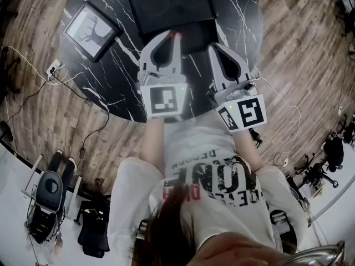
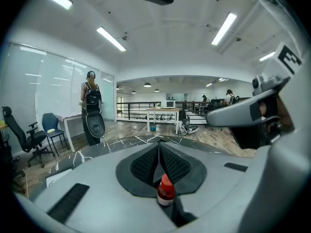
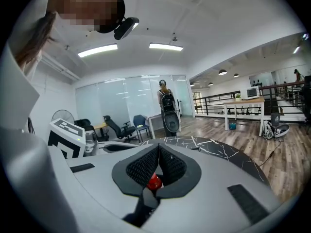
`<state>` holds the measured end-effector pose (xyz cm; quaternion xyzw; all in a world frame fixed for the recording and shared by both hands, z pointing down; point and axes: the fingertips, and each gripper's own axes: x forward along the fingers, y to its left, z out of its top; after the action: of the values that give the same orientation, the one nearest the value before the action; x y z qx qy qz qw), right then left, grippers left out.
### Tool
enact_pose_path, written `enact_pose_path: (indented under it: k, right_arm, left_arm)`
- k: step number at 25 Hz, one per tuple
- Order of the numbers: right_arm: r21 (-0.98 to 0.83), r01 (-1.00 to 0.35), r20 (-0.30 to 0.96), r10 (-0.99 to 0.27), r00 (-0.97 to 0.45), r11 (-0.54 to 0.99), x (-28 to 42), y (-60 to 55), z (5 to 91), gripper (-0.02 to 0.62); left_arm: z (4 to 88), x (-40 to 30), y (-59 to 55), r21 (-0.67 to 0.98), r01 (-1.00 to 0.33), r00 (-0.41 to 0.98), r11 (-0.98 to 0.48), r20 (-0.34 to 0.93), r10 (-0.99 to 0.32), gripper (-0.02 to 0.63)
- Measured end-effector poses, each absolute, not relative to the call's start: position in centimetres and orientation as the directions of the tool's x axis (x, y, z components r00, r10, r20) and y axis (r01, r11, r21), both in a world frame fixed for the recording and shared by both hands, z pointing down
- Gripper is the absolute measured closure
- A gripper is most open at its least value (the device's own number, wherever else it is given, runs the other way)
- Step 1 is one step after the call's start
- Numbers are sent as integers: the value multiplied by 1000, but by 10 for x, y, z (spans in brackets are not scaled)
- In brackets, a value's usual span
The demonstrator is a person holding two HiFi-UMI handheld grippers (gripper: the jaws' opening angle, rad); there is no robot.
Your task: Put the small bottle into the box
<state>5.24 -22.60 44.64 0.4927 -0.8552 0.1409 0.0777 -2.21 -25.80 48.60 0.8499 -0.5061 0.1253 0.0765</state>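
In the left gripper view a small bottle (image 2: pixel 165 190) with a red cap and a white body sits low between the dark pads, and my left gripper (image 2: pixel 159 152) is shut on it. From the head view that gripper (image 1: pixel 169 36) hangs over the black marble table (image 1: pixel 111 76), with the red cap (image 1: pixel 176 36) at its tip. It is just in front of the black box (image 1: pixel 137 10). My right gripper (image 1: pixel 221 49) is beside it. In the right gripper view its jaws (image 3: pixel 158 152) are closed, with a red thing (image 3: pixel 154 182) wedged low between the pads.
A framed picture (image 1: pixel 90 29) lies on the table's left part. Around the round table are wooden floor, loose cables (image 1: pixel 33 90) and a power strip. An office chair (image 1: pixel 47 201) stands at the lower left. Other people and desks are far off in the room.
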Motion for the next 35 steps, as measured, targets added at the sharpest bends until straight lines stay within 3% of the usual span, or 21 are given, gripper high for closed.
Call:
enact_pose_path:
  k: [35]
  right_arm:
    - [-67,-852,32,-852,-522,519,43,-193,325,594]
  left_arm:
    - [321,-59,-221,-61,-923,381,-381,1,-924,603]
